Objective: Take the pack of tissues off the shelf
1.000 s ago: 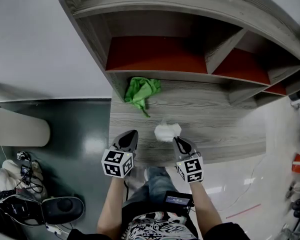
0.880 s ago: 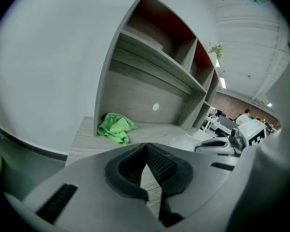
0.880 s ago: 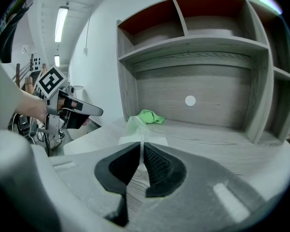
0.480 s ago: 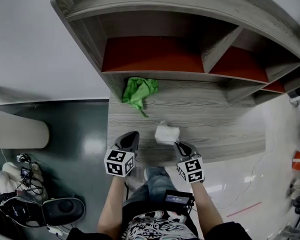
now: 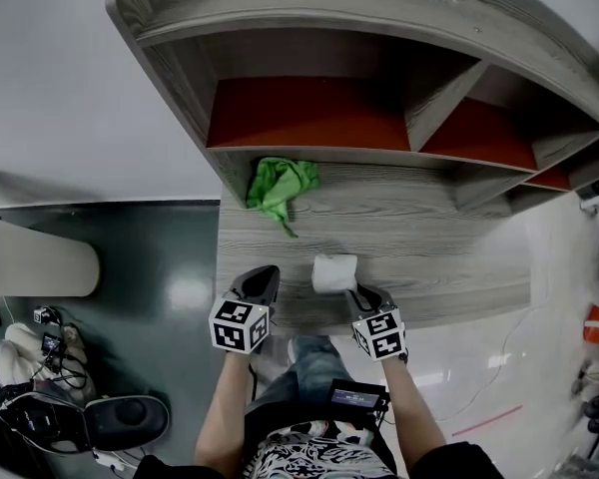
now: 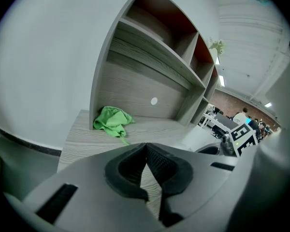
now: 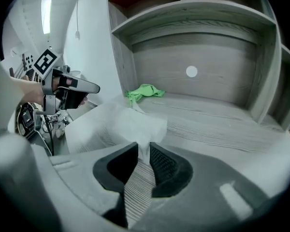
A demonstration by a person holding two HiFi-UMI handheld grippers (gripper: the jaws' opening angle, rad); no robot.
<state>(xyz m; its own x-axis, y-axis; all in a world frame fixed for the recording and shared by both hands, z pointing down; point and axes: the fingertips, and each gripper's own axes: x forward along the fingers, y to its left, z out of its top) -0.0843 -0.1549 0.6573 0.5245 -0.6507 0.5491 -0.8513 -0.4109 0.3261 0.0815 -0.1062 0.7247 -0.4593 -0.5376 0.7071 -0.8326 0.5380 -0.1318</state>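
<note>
Nearest, the left tool [image 6: 146, 146] was clenched on nothing, poised at the front edge of the board; the right tool [image 7: 144, 149] had just been opening, its pads loosened, with a flap of the pack [image 5: 334, 272] between them. The pack lay flat on the wide lowest board of the shelf [image 5: 429, 257], near its front edge and well apart from the cloth [image 5: 283, 184] farther back; the compartments above showed empty. I judged the pack already down from the compartments and released; what was left was to draw the tool clear, unless the pack had to leave the unit altogether. No brand or writing could be read; the cubes [image 5: 239, 325] bore only square markers.
</note>
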